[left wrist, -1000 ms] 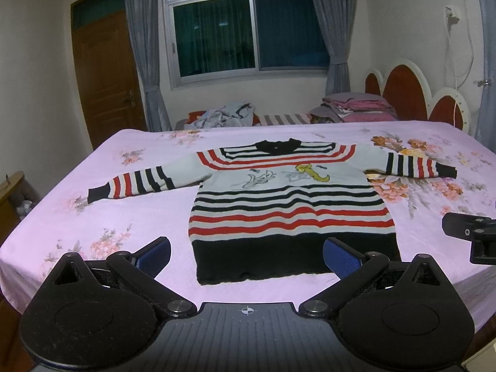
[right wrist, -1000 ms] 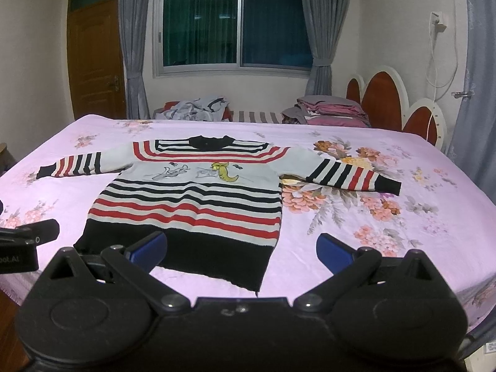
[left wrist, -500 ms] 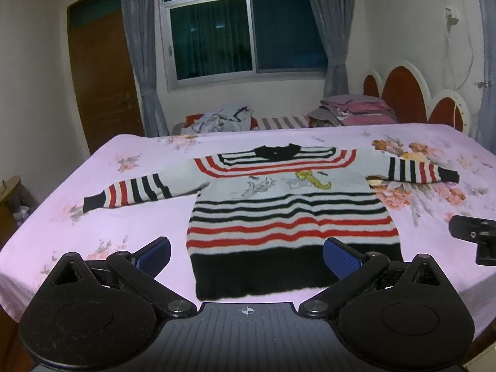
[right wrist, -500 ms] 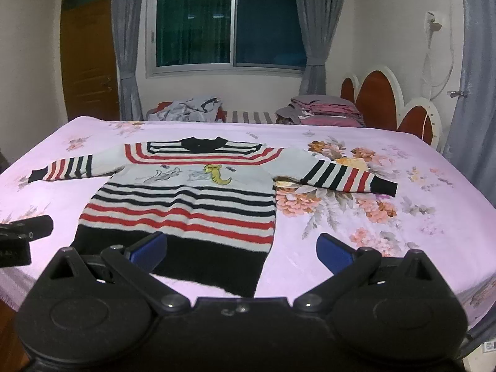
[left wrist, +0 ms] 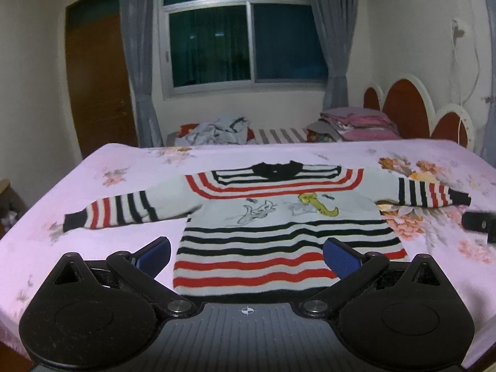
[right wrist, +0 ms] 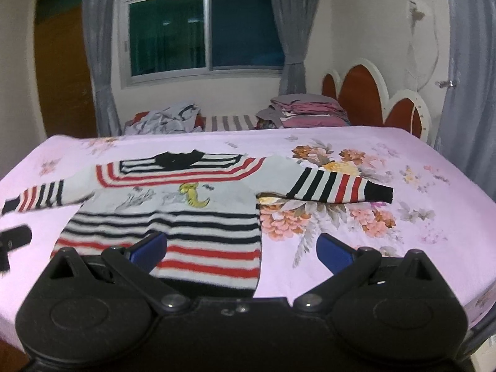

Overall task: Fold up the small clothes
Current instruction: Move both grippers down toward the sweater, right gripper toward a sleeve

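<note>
Sweater: a striped sweater lies flat on the bed, front up, collar towards the far side, both sleeves spread out. Laid open like that, I'd say, so the sleeves can be folded in first.
Left gripper: the left gripper hovers low over the hem, jaws wide apart, nothing between them.
Right gripper: the right gripper sits over the sweater's right hem corner, jaws spread too, empty.
Why there: both look lined up for a hem grab; no fold made yet.
Containers: none in sight. A loose heap of clothes and a folded stack rest beyond the bed.
</note>
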The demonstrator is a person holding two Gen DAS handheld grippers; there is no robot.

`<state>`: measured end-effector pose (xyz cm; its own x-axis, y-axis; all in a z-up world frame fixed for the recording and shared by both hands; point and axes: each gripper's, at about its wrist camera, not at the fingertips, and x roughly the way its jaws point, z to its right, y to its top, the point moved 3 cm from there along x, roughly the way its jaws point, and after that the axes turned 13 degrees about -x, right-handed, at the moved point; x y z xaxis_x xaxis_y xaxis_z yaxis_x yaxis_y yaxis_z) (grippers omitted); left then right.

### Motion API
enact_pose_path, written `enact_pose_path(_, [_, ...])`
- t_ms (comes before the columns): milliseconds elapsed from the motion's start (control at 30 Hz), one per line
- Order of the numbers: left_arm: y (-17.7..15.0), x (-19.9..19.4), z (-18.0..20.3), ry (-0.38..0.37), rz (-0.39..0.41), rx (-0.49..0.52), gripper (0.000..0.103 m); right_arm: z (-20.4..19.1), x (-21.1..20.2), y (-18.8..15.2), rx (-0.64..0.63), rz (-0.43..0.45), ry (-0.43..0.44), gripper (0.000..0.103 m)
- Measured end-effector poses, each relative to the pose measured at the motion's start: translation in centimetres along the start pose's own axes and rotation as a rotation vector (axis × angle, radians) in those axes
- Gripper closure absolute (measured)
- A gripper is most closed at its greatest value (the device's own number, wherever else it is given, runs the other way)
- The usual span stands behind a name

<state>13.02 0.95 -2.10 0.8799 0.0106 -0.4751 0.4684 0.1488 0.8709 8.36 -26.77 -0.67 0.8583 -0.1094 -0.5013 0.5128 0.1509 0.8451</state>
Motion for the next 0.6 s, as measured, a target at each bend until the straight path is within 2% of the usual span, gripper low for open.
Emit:
enact_pose_path(267, [1.7, 5.8, -0.1, -0.086, 0.005, -0.024, 0.000, -0.2, 4.8, 2.4, 0.000, -0.019, -0.056, 0.000])
enact_pose_path(400, [3.5, 8.1, -0.4, -0.179, -0.036, -0.041, 0.000, 0.0, 6.4, 3.5, 0.029, -0.019, -0.092, 0.000])
enact_pose_path(600, [4.8, 11.7, -0.3, -0.173, -0.056, -0.015, 0.000, 1.1, 8.4, 4.2, 0.063, -0.029, -0.144, 0.000])
